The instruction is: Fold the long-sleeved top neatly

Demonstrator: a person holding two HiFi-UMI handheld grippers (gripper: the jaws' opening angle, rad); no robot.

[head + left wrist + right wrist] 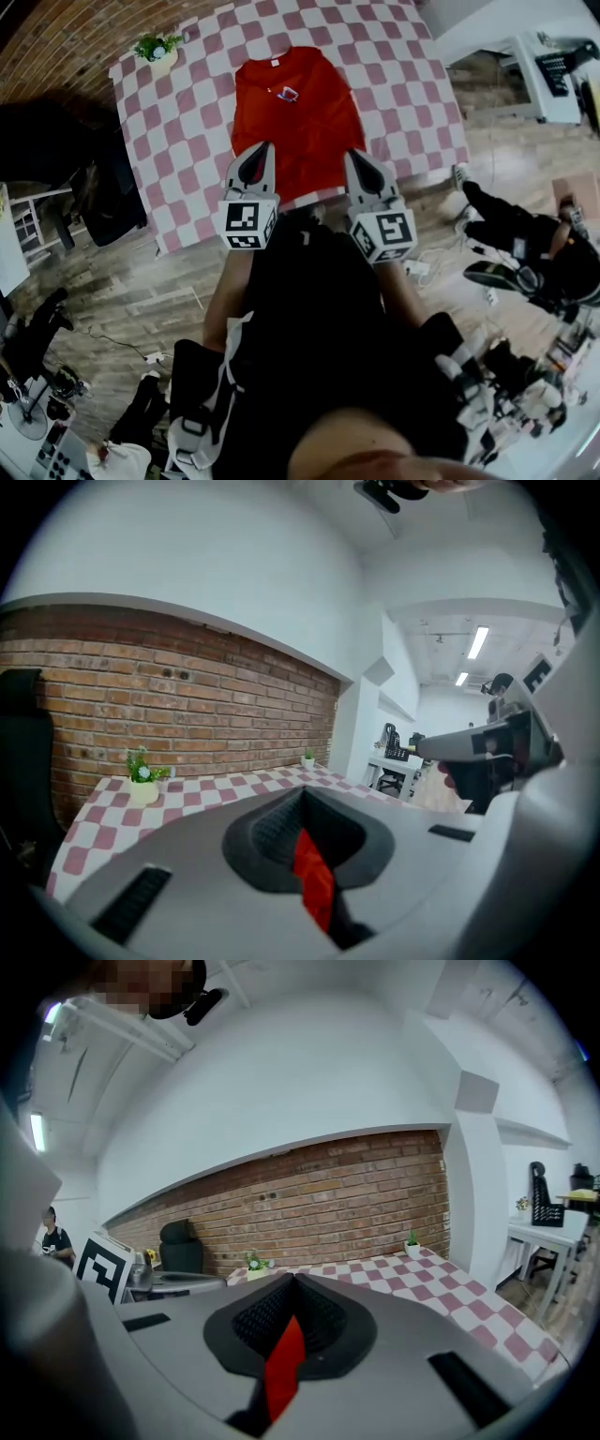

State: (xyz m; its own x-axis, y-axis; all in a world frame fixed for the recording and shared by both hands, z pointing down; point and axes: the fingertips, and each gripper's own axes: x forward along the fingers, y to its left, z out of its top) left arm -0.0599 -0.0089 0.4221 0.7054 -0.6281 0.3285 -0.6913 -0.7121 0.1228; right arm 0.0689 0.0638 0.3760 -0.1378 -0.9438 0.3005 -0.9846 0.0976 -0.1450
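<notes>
A red long-sleeved top lies flat on the pink-and-white checked table, collar at the far side, a small logo on the chest. Its near hem is raised off the table edge. My left gripper is shut on the hem's left part and my right gripper on its right part. In the left gripper view a strip of red cloth is pinched between the shut jaws of the left gripper. The right gripper view shows the same: red fabric clamped in the right gripper.
A small potted plant stands at the table's far left corner, another plant at the far right. A black chair is left of the table, a white desk to the right. A person's legs and gear lie on the floor at right.
</notes>
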